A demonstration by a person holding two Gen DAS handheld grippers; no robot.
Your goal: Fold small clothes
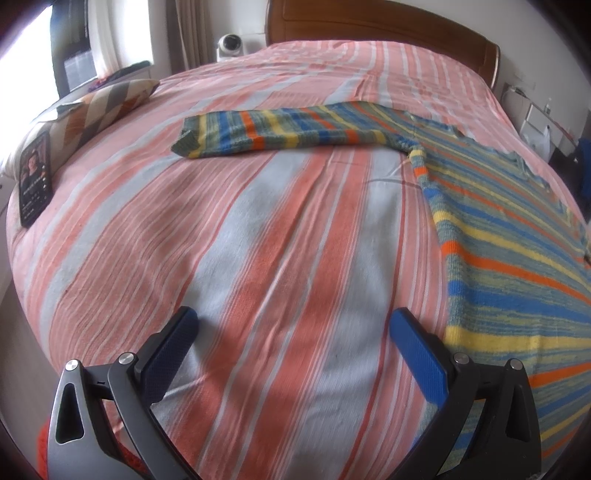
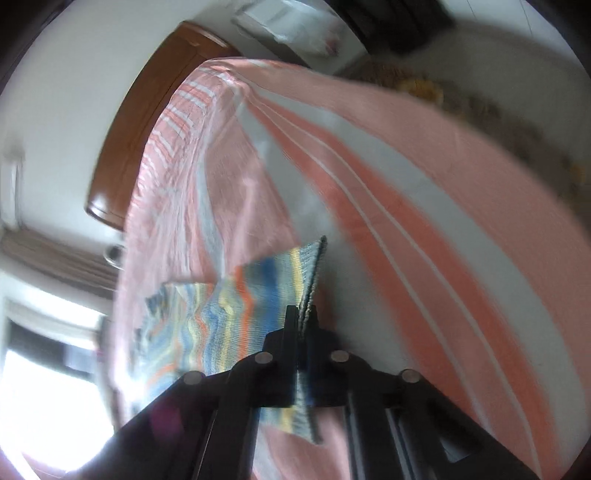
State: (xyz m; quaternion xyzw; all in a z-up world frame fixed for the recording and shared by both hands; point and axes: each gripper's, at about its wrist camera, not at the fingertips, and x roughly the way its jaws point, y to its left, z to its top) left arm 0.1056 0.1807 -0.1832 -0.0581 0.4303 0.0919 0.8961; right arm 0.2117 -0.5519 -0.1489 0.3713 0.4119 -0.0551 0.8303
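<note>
**Right wrist view: sweater edge pinched, left tongs idle**

Right wrist view is blurred, but the right tongs [image 2: 303,314] are seen clamped together on a ribbed edge of the striped sweater [image 2: 236,317], which is lifted off the bed [image 2: 424,206]. The edge is probably held up so a sleeve or side can be carried over the body for a fold.

Left wrist view: the left tongs [image 1: 293,332] are held wide apart above bare bedsheet, nothing between them, just beside the sweater's hem side. The sweater is spread flat on the bed, one sleeve [image 1: 273,129] stretched out toward the pillow [image 1: 110,101]. Flat spreading is judged as preparation for folding. The folding looks barely begun.

A phone [image 1: 35,177] is leaned at the bed's left edge, well apart from the garment. A headboard [image 1: 369,22] is seen behind.
</note>
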